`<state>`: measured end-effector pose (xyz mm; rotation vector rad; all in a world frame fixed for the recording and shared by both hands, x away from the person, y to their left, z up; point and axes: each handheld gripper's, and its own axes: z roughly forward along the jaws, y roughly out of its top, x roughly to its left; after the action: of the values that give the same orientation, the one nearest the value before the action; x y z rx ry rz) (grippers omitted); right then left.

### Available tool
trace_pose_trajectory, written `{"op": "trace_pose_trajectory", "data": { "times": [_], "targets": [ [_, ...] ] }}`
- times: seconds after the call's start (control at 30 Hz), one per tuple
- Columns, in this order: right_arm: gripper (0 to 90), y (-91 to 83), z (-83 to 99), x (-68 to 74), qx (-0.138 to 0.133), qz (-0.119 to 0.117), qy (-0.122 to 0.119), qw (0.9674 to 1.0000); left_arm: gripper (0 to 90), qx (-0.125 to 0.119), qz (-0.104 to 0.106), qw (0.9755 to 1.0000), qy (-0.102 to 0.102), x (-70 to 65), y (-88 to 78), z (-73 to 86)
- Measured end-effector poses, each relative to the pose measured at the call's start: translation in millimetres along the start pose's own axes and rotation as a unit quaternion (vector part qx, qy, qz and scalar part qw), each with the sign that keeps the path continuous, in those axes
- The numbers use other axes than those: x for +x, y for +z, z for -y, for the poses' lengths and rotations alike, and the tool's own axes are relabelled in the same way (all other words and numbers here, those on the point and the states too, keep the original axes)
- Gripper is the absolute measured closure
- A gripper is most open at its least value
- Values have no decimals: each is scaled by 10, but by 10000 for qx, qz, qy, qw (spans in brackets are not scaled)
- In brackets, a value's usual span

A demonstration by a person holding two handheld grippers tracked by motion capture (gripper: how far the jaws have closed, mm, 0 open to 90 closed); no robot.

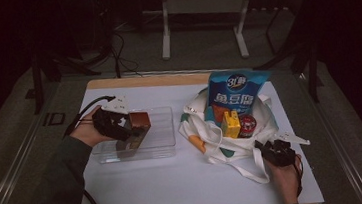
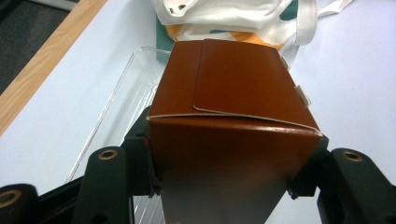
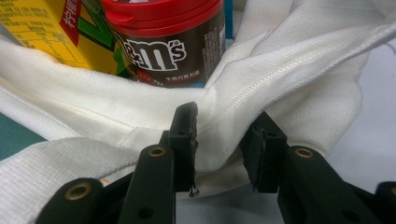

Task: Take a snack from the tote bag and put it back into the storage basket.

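white paper [image 1: 176, 178] covers the wooden table [image 1: 142, 80]; left jaws clamp brown box [image 1: 139, 128], right jaws pinch cloth bag [image 1: 233, 144].

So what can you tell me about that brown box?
The brown box looks like glossy reddish-brown cardboard, with a folded flap on top that overlaps at a pale edge. It is closed. The left tongs grip it by two opposite sides, holding it over the clear plastic tray, with the white cloth bag beyond it. Whether its bottom touches the tray cannot be told.
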<state>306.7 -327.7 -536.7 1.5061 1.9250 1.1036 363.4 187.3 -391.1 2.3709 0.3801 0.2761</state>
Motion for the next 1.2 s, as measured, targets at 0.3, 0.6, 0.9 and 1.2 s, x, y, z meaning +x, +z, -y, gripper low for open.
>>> {"op": "trace_pose_trajectory", "data": {
  "times": [0.3, 0.6, 0.9, 1.2],
  "targets": [
    [668, 0, 0, -2, 1, -1, 2, 10000, 416, 84, 47, 9999, 85, -12, 100, -85],
    [668, 0, 0, -2, 1, -6, 9, 10000, 407, 155, 88, 9998, 91, -30, 210, -164],
    [668, 0, 0, -2, 4, -8, 15, 10000, 394, 99, 136, 9998, -49, -24, 286, -191],
    [668, 0, 0, -1, 4, -9, 15, 10000, 383, 172, 226, 9996, -9, -50, 387, -253]
  ]
}}
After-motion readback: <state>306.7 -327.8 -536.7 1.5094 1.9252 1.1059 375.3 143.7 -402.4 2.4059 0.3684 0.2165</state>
